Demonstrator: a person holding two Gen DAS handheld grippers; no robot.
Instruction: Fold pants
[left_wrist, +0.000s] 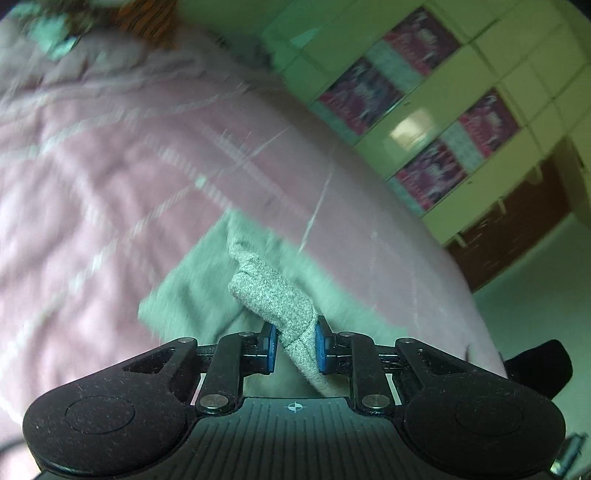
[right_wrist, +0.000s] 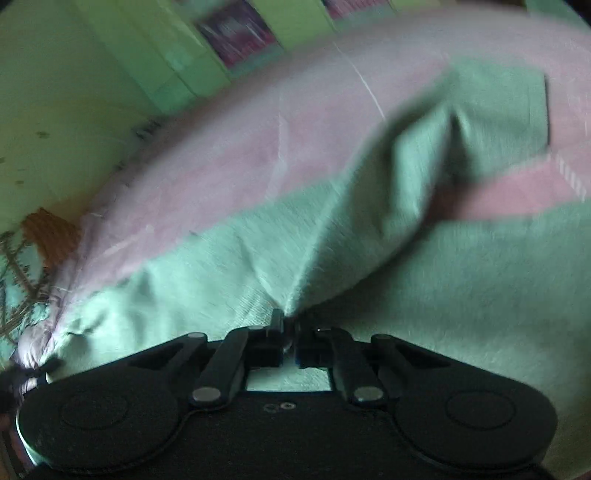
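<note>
The pants (left_wrist: 192, 295) are light grey knit fabric lying on a pink bed cover (left_wrist: 110, 166). My left gripper (left_wrist: 295, 345) is shut on a thick folded band of the pants (left_wrist: 273, 295), held between the blue pads (left_wrist: 272, 343) and lifted off the bed. In the right wrist view the pants (right_wrist: 461, 295) spread wide over the bed cover (right_wrist: 240, 155). My right gripper (right_wrist: 290, 332) is shut on a pinched ridge of the pants, which rises in a taut fold (right_wrist: 317, 236) away from the fingers. Both views are blurred by motion.
A wardrobe with pale doors and pink patterned panels (left_wrist: 443, 103) stands beyond the bed's far edge. A brown floor strip (left_wrist: 517, 236) lies below it. Patterned bedding and an orange item (right_wrist: 44, 229) sit at the bed's left end.
</note>
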